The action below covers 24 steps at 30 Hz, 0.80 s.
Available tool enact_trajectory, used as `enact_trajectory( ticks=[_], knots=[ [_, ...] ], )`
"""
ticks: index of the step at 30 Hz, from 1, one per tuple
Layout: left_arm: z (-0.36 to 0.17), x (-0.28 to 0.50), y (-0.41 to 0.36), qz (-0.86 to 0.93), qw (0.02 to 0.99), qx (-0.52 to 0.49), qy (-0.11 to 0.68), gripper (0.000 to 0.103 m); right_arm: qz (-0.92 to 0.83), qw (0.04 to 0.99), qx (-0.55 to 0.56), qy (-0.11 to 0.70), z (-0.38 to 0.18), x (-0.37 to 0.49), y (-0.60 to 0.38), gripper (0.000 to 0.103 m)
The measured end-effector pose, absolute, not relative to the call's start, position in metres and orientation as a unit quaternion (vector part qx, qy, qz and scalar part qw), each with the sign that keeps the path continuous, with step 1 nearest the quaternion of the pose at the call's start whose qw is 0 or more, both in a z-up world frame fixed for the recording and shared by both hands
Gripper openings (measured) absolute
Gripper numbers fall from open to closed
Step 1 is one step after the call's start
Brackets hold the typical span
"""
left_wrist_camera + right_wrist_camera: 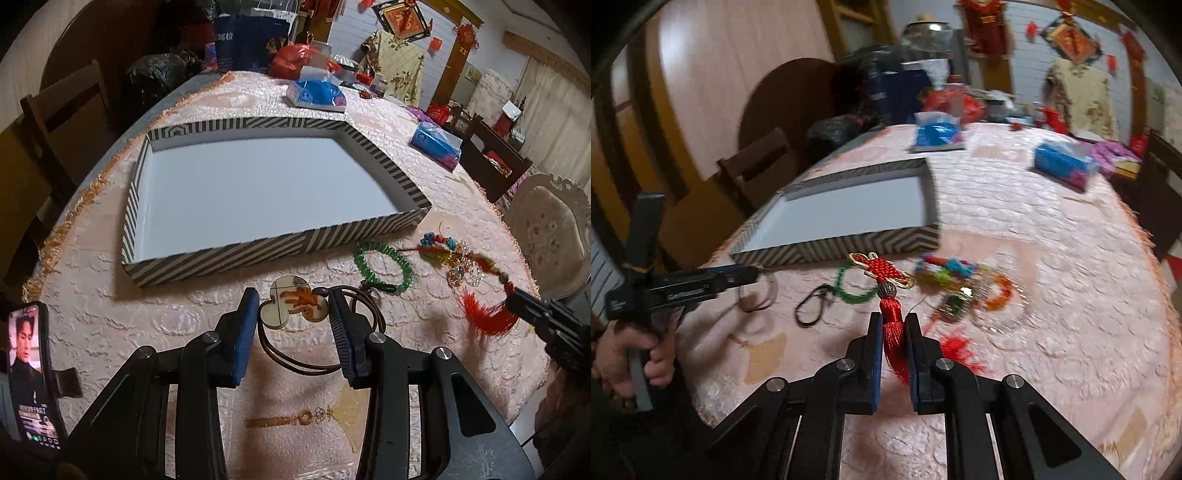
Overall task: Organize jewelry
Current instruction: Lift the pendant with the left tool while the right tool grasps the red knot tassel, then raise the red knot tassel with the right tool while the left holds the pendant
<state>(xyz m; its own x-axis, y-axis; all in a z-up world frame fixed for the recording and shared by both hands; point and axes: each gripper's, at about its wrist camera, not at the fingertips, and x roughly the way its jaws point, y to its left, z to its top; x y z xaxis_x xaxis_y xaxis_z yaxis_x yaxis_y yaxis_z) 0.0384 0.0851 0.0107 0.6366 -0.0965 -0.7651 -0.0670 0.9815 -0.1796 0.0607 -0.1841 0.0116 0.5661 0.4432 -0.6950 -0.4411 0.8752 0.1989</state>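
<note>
A striped tray (pixel 221 258) (pixel 849 245) with a white floor stands on the pink tablecloth. In front of it, my left gripper (pixel 292 295) (pixel 753 275) is shut on a clover-shaped pendant (pixel 291 306) whose brown cord (pixel 288 363) loops below it. To the right lie a green bead bracelet (pixel 384 266) (pixel 849 291) and a heap of colourful bead jewelry (pixel 439 245) (pixel 945 269). My right gripper (pixel 894 317) (pixel 517 299) is shut on the red tassel (pixel 894 332) (pixel 484 317) of a red knot ornament (pixel 882 269), which is raised off the cloth.
A phone (pixel 29 369) stands propped at the near left. Two blue tissue packs (pixel 317 94) (pixel 437 146) lie beyond the tray, with bags and clutter at the far edge. A black cord loop (pixel 812 306) lies near the bracelet. Chairs (pixel 546 229) (pixel 55 122) surround the table.
</note>
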Motion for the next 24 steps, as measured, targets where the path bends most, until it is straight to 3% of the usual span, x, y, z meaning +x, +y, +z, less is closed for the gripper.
enact_trajectory(
  ticks=[24],
  knots=[
    [0.017,0.031,0.078,-0.015,0.905,-0.088,0.417,0.038,0.218,0.885,-0.004,0.412,0.012,0.048,-0.169,0.011]
  ],
)
